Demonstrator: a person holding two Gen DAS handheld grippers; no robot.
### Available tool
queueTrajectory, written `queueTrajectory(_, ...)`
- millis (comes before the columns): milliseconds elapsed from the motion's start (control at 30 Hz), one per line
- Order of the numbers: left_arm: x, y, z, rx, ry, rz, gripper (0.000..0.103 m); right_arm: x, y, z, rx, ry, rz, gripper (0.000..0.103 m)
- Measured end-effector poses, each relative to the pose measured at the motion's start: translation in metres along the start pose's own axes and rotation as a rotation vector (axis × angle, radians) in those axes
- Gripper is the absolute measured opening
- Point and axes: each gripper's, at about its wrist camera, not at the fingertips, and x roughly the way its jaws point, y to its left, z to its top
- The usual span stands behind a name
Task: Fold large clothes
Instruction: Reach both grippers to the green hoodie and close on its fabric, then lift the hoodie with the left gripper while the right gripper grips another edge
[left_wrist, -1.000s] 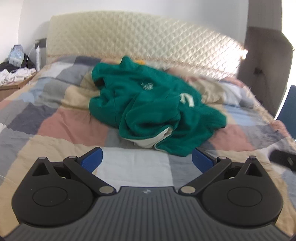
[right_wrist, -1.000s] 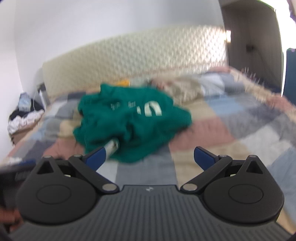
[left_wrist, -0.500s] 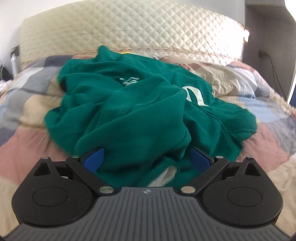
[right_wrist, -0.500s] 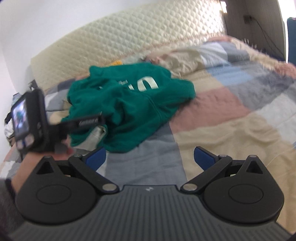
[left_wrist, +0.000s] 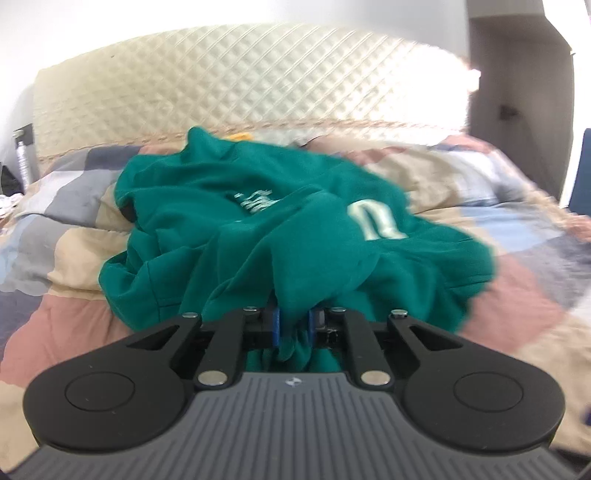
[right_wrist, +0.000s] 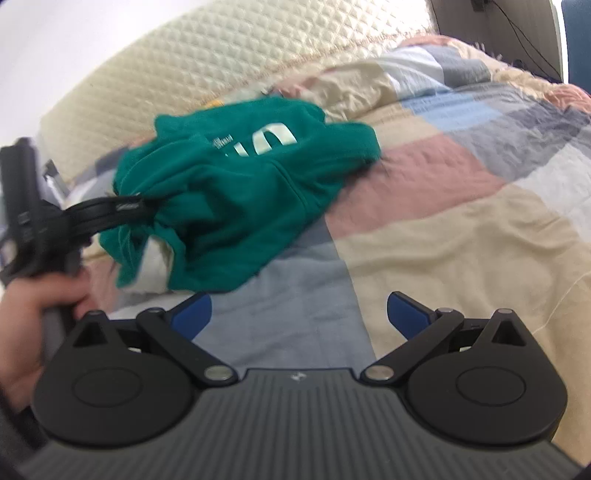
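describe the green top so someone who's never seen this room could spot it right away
Start at the bed with the cream quilted headboard and the patchwork quilt in pink, blue, grey and beige squares. Crumpled in a heap on that quilt lies the green sweatshirt, its near edge pinched in the left gripper. It is the only deep green thing there, with pale lettering on it.

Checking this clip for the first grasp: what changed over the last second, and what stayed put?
The left gripper moved in on the green sweatshirt; its jaws have just been closing and now pinch a bunch of its near edge. The right gripper came lower over the patchwork quilt, jaws open and empty. The sweatshirt remains crumpled.
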Motion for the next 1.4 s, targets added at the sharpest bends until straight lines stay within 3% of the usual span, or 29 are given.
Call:
queueTrajectory(267,-0.13,-0.016,-0.017,-0.057,-0.061,-0.219,0.012,-0.042,-0.007,0.008,0.012,-0.093,0.014,0.103)
queueTrajectory(433,-0.189,-0.035,-0.042,-0.123,-0.046,-0.318,0.01,-0.058,-0.015,0.014,0.036,-0.121,-0.014,0.103)
queueTrajectory(567,-0.212,-0.044,-0.077,-0.166,0.014,-0.348,0.01,-0.068,-0.024,0.014,0.066,-0.126,-0.007,0.103)
queueTrajectory(700,-0.214,-0.027,-0.105,-0.246,0.102,-0.375,0.012,-0.068,-0.023,0.009,0.083,-0.067,0.036,0.103)
queueTrajectory(767,-0.223,-0.012,-0.114,-0.289,0.125,-0.395,0.018,-0.066,-0.021,0.007,0.091,-0.041,0.066,0.103)
queueTrajectory(900,-0.244,0.019,-0.124,-0.364,0.121,-0.377,0.053,-0.066,-0.018,0.001,0.106,-0.018,0.067,0.103)
queueTrajectory(933,-0.248,0.026,-0.125,-0.388,0.11,-0.364,0.057,-0.067,-0.018,0.001,0.107,-0.02,0.055,0.103)
queueTrajectory(1133,-0.231,0.061,-0.107,-0.531,0.068,-0.341,0.065,-0.073,-0.02,0.0,0.176,-0.029,0.066,0.103)
queueTrajectory(1400,-0.158,0.096,-0.073,-0.641,0.125,-0.329,0.065,-0.065,-0.036,0.013,0.278,-0.062,0.15,0.1)
